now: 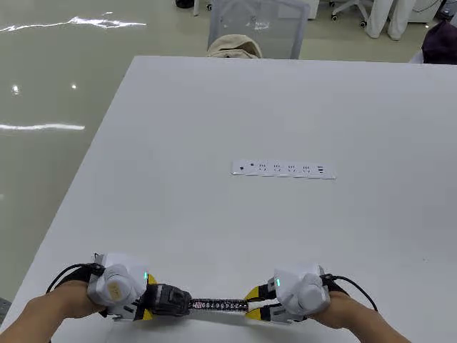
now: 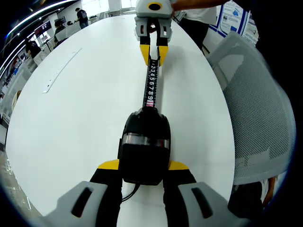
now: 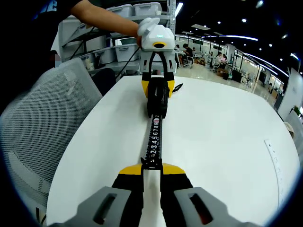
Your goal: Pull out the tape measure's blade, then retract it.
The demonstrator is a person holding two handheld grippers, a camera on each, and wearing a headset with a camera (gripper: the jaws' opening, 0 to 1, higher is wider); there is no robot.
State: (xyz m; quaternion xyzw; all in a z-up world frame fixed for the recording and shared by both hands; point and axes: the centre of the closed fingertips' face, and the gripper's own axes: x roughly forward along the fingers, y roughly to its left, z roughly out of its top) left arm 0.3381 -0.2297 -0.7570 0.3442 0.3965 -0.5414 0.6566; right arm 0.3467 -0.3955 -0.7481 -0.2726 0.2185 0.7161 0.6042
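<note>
Left gripper (image 2: 144, 165) clamps the black tape measure case (image 2: 144, 142) low over the white table (image 1: 285, 107), at the person's edge. Facing it, the right gripper (image 3: 151, 169) pinches the tip of the blade (image 3: 154, 135) (numbered, drawn out a short way), stretched straight between the two.

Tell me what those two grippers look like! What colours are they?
The left gripper and the right gripper look the same. Each has a rounded white and grey body, black jaws with yellow tips and a small green light. A black cable loops out from the back of each.
</note>
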